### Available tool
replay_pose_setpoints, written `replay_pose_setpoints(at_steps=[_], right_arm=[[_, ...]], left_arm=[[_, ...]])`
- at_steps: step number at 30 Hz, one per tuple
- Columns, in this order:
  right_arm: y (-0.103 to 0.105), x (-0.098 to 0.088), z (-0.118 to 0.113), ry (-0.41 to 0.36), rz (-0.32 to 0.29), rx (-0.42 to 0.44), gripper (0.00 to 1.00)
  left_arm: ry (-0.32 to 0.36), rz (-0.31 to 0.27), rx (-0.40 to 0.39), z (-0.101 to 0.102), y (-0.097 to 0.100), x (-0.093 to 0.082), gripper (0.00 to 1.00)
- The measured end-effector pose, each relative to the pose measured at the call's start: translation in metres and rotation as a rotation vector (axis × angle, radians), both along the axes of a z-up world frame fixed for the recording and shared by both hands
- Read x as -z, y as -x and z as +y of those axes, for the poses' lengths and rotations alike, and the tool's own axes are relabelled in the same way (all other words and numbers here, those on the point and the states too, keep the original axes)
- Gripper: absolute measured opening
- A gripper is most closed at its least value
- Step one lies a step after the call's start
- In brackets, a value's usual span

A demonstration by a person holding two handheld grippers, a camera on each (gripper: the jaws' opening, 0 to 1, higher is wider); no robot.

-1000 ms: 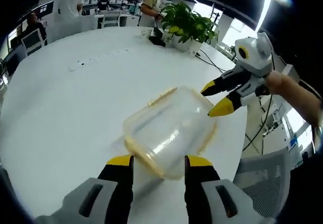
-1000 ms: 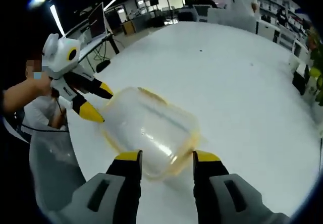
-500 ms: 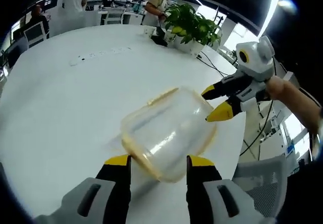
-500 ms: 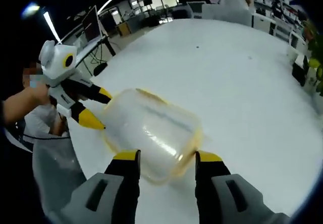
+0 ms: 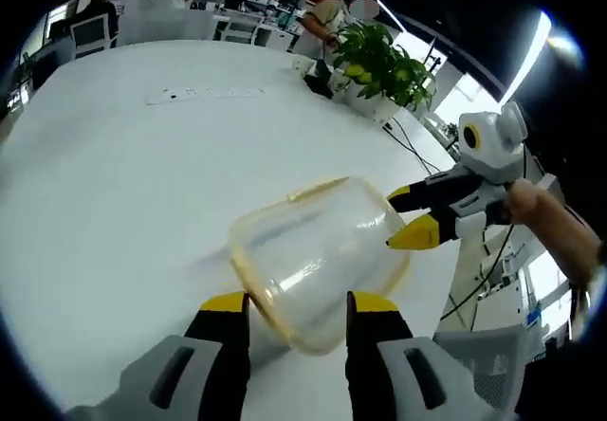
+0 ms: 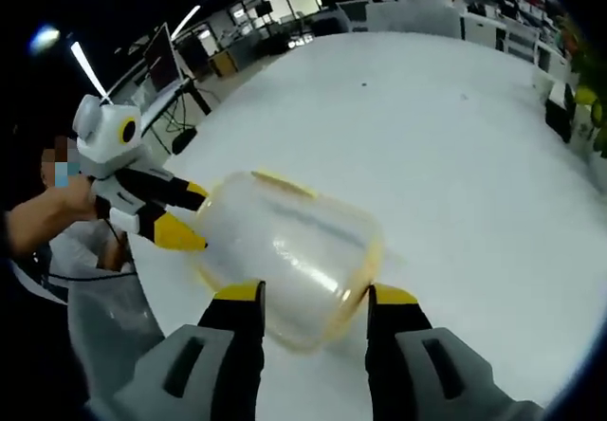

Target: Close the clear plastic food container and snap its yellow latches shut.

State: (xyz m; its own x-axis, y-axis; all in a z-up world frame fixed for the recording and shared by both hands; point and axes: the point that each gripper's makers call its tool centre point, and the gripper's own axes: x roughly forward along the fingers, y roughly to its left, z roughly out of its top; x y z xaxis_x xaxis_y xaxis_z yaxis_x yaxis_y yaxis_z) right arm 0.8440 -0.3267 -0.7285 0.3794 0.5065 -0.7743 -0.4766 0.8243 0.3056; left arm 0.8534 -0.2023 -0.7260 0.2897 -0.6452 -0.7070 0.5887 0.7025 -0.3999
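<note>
Both grippers faced the clear container across the white counter.

The container, yellow-rimmed, lay on the counter between them. The left gripper had its fingers spread at one end; the right gripper had its fingers spread at the opposite end. A potted plant stood well apart.

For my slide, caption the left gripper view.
Two open grippers flank a clear container on a white table.
</note>
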Motion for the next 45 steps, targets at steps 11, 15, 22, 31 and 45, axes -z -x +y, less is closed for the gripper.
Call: replay_pose_setpoints(at_steps=[11,15,22,31,45], right_arm=[[0.004,-0.001,0.003,-0.001,0.005,0.015,0.39],[0.005,-0.001,0.005,0.0,0.008,0.017,0.39],[0.011,-0.001,0.012,0.005,0.016,0.016,0.39],[0.02,-0.001,0.025,0.007,0.021,0.011,0.39],[0.035,0.0,0.044,0.02,0.038,0.002,0.39]], left_arm=[[-0.013,0.009,0.012,0.006,0.003,0.002,0.33],[-0.017,0.011,0.013,0.008,0.005,0.003,0.33],[-0.031,0.022,0.023,0.014,0.01,0.004,0.33],[-0.035,0.028,0.02,0.026,0.02,0.004,0.33],[-0.049,0.041,0.019,0.045,0.036,0.005,0.33]])
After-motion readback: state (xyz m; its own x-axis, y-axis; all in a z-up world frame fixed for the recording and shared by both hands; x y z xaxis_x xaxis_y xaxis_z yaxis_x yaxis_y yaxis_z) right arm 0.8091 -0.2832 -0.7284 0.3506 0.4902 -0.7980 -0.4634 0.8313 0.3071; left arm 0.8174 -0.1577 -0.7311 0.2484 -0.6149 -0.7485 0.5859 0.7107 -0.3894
